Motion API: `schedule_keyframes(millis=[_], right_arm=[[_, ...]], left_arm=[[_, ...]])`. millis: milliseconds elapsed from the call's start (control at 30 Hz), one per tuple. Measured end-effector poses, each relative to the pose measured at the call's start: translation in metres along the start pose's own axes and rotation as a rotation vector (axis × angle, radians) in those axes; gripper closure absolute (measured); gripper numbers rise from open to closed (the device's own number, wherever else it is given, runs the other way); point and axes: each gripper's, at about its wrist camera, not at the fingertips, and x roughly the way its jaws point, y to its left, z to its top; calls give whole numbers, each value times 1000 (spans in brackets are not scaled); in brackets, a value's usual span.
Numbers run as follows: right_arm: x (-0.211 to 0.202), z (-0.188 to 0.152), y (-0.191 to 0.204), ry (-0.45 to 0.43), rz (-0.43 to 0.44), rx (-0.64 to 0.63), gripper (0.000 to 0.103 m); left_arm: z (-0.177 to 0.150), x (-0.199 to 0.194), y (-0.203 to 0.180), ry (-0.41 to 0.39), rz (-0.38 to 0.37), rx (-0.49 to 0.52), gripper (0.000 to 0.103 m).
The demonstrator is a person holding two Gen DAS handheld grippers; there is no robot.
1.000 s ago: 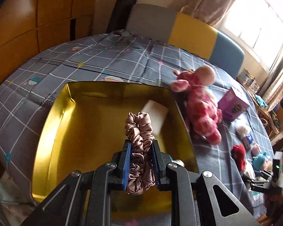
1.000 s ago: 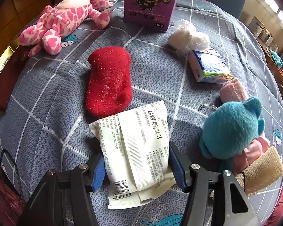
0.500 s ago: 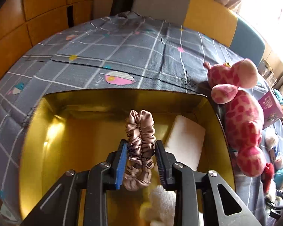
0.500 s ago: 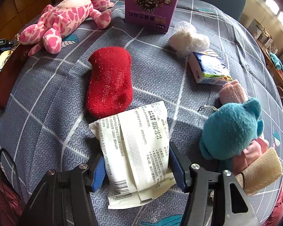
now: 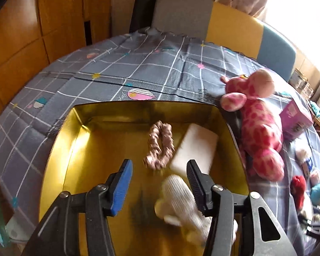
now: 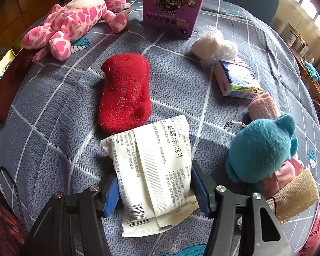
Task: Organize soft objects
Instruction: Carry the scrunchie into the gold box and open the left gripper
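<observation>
A mauve scrunchie (image 5: 160, 145) lies loose on the floor of the gold tin tray (image 5: 59, 149), beside a white foam block (image 5: 195, 149). A white knitted sock (image 5: 177, 200) lies nearer me in the tray. My left gripper (image 5: 159, 164) hovers over the tray; its jaws are opening, with nothing pressed between them. In the right wrist view my right gripper (image 6: 154, 177) is shut on a white printed packet (image 6: 151, 160) that rests on the grey checked cloth (image 6: 53, 117).
A pink giraffe plush (image 6: 74, 21) lies by the tray's right rim. A red sock (image 6: 124, 91), a purple box (image 6: 172, 6), a white bagged ball (image 6: 213, 44), a tissue pack (image 6: 236, 79) and a teal plush (image 6: 260, 147) surround the packet. Chairs stand behind the table.
My left gripper moved further over the tray, opened and let go of the scrunchie, which now lies on the tray floor. The right gripper and its packet have not moved.
</observation>
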Motion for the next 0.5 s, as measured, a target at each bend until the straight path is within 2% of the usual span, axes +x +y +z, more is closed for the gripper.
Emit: schedule_keyframes(millis=[267,500], right_arm=[[-1,-1,2,-5,-9,-6,43],[-2,-3,5,-9,-18,-11,43]], left_arm=[[-44,-51,-19,-83,4,27,45],[-68,-77,-28,-115,6,43,38]])
